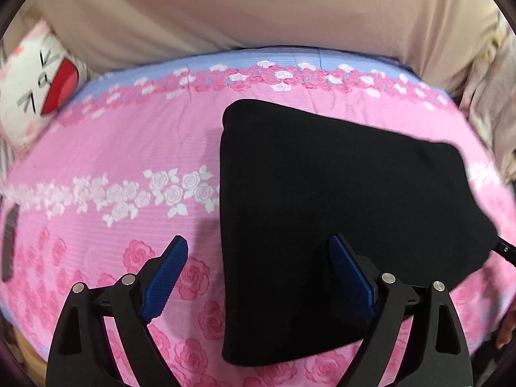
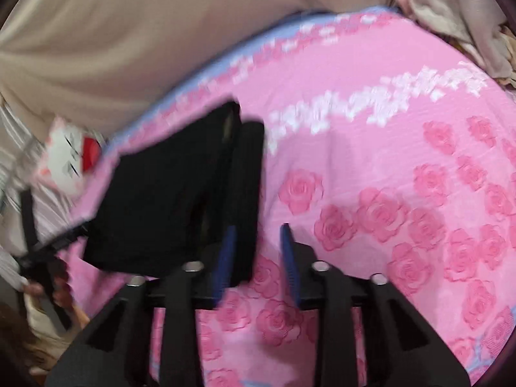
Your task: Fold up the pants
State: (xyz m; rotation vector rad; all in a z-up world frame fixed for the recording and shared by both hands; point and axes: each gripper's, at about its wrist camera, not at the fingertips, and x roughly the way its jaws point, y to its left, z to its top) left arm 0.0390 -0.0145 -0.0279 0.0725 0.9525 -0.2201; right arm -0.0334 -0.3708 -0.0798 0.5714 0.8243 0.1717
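Left wrist view: black pants (image 1: 338, 200) folded into a compact stack on the pink rose bedsheet (image 1: 129, 148); left gripper (image 1: 258, 251) spread wide above the stack's near left edge, holding nothing. Right wrist view, blurred: right gripper (image 2: 258, 237) parted and empty beside the pants' (image 2: 161, 200) layered edge; cat plush (image 2: 69, 158) beyond.
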